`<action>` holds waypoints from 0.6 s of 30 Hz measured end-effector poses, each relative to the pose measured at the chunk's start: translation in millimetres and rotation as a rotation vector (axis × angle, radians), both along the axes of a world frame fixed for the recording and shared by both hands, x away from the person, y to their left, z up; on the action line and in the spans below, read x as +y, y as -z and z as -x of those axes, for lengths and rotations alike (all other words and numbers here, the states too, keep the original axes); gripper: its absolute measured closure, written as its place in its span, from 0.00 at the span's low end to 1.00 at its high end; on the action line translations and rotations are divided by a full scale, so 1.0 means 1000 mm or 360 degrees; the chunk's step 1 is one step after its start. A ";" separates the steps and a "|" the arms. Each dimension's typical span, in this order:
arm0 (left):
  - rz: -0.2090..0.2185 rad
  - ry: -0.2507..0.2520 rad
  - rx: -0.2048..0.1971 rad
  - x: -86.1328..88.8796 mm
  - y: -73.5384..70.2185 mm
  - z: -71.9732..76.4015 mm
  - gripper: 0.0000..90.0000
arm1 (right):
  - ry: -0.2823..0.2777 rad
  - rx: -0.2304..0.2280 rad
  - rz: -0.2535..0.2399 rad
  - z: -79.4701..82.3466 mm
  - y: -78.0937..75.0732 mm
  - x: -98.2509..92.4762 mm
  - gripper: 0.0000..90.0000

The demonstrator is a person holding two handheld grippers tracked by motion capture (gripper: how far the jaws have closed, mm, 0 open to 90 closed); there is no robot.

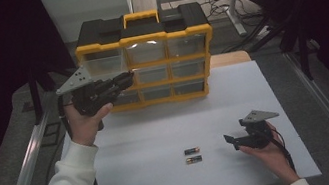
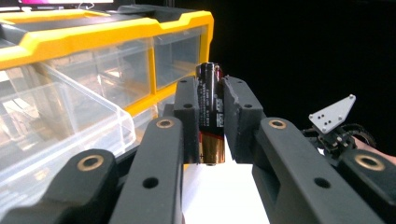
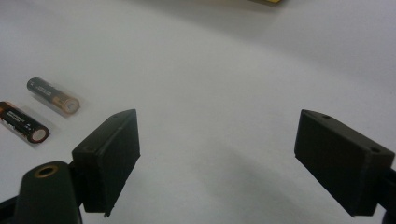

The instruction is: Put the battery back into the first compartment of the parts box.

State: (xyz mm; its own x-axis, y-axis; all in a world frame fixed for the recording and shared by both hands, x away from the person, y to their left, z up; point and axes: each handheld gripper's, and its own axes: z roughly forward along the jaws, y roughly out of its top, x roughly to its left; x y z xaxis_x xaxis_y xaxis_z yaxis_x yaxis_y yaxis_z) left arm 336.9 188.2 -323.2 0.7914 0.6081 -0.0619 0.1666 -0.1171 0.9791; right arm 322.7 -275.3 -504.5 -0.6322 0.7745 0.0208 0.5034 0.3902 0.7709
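**Left gripper view: a battery clamped between the jaws beside the drawer cabinet**

In the left gripper view, the left gripper is sitting at the centre of the frame, its two black jaws pressing narrowly on a battery. The battery is standing upright between the pads, its black end poking above them and its copper-coloured end showing below. To the left of the jaws, a clear drawer is standing pulled out of the yellow-and-black drawer cabinet, which is taking up the upper left of the frame. At the right edge, farther off, the right gripper is showing with its grey plate.

In the high view, the left gripper is pointing from the left of the frame toward the left side of the cabinet, held by the left hand at centre left. The right gripper is resting low at the lower right of the frame in the right hand, on the white table. Two more batteries are lying side by side at lower centre, one battery just above the other battery, near the right gripper's tips but apart from them.

In the right gripper view, the right gripper is holding its jaws wide apart with only bare table between them. The two loose batteries are lying at the left of the frame, well clear of the jaws.
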 end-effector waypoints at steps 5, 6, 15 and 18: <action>-0.0006 -0.0015 -0.0007 0.002 -0.005 -0.002 0.86 | 0.0000 0.0001 0.0000 0.000 0.000 0.000 0.16; -0.0006 -0.0019 -0.0008 0.002 -0.006 -0.002 0.86 | 0.0000 0.0003 -0.0001 0.000 0.000 0.000 0.16; -0.0002 -0.0067 -0.0005 0.008 -0.008 -0.007 0.86 | 0.0000 0.0002 -0.0009 0.000 0.000 0.000 0.16; 0.0015 -0.0082 -0.0003 0.010 -0.009 -0.009 0.86 | 0.0000 0.0003 -0.0008 0.000 0.001 0.000 0.16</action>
